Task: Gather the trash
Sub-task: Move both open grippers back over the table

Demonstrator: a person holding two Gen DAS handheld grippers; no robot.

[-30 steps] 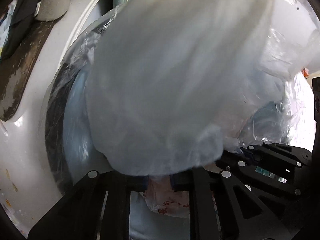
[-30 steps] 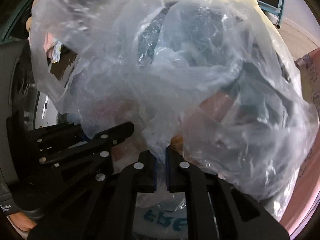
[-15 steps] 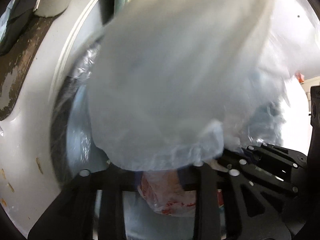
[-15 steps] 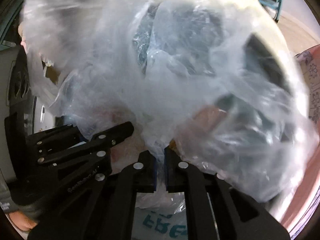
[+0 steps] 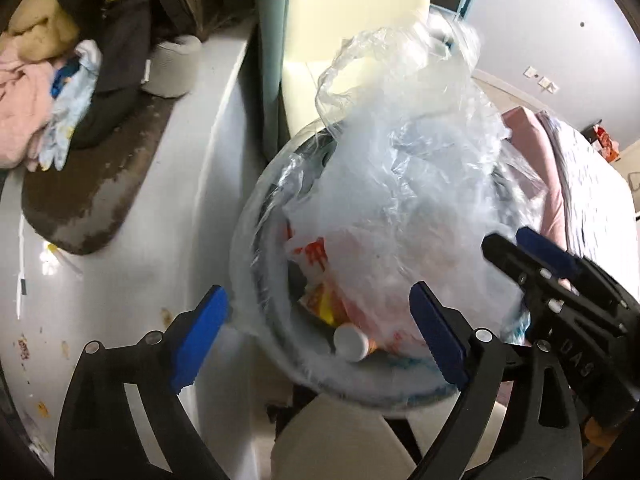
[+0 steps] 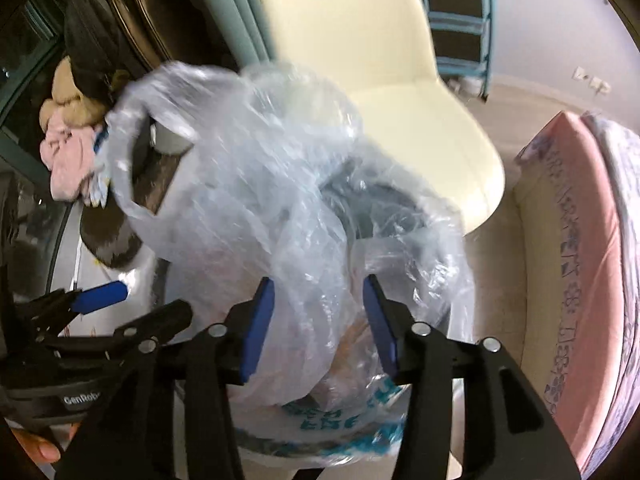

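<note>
**Bag let go over the bin, could flop out**

White floor (image 5: pixel 172 216) with a grubby brown mat (image 5: pixel 100 184), a cream chair (image 6: pixel 380 80) behind and a pink bedspread (image 6: pixel 580 260) off to one side. Clear trash bag (image 5: pixel 400 184) sits bunched up in the lined round bin (image 5: pixel 256 264), its loop handle (image 6: pixel 124 168) sticking up loose, with wrappers and a small white bottle (image 5: pixel 350 342) showing inside. Left gripper (image 5: pixel 320 332) has its blue pads spread wide and opening, nothing pinched. Right gripper (image 6: pixel 320 320) is opening too; plastic hangs between the pads but they don't look to be squeezing it

My worry: the bag is piled above the rim and nobody's holding it, so it could slump over the edge and spill. Film could also snag on a pad as the grippers move away
</note>
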